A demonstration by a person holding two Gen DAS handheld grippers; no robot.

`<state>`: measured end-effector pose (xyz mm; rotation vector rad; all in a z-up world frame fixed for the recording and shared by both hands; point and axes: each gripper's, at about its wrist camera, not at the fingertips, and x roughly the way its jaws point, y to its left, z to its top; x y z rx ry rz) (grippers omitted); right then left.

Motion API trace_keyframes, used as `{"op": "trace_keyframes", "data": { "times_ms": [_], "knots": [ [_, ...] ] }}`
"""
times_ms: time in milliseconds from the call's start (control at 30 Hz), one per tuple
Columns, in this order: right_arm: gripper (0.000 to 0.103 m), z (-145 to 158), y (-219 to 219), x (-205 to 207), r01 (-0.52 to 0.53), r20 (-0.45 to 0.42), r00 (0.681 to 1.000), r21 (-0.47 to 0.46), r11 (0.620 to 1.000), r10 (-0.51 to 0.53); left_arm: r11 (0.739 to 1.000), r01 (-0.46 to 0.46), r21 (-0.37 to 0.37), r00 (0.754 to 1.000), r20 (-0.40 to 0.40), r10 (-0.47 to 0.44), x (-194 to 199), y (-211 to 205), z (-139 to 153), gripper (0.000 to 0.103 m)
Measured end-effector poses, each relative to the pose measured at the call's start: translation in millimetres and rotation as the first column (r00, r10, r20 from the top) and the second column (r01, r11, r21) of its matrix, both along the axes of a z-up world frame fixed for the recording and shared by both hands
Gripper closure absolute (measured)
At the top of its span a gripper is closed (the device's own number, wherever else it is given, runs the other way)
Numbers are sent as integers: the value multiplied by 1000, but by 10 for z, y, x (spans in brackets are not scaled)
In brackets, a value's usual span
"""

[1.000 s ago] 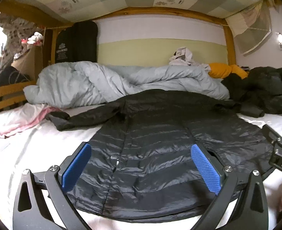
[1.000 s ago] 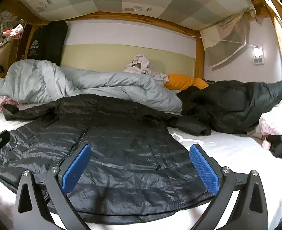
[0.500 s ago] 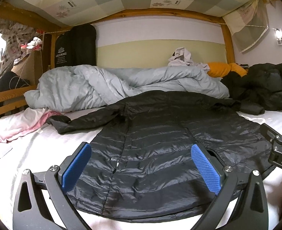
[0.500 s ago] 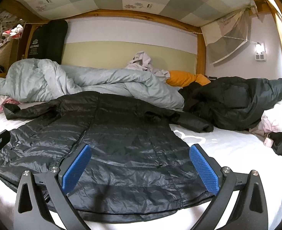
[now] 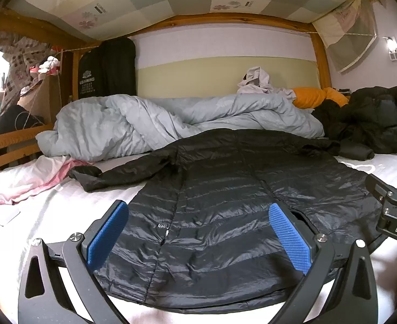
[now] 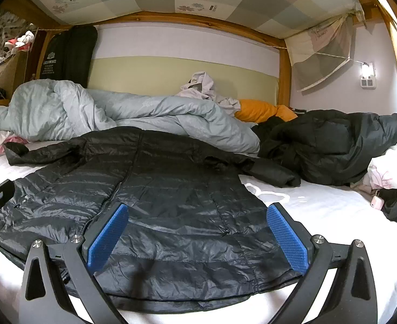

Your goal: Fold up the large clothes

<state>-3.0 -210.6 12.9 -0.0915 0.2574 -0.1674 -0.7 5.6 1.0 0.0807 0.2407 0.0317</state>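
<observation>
Jacket [image 5: 225,202] spread flat on bed [image 6: 333,216], front up, hem nearest, sleeves out sideways: laid ready for first fold. Left gripper [image 5: 198,237] and right gripper [image 6: 195,235] hover over hem, jaws wide apart, holding nothing, probably lined up for hem corners. Duvet [image 5: 144,121] bunched behind, clear of the work.
</observation>
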Motion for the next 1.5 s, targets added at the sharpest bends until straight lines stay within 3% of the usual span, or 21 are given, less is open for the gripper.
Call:
{"op": "trace_keyframes", "data": {
  "times_ms": [433,1500],
  "knots": [
    [0,-6,-1,0,0,2,1000,-1,1000,0,998,11,61,999,30,-13,-58,-118,-18,0],
    [0,-41,-59,3,25,-6,1000,20,999,-25,999,4,34,1000,21,-4,-40,-85,-6,0]
  ]
}}
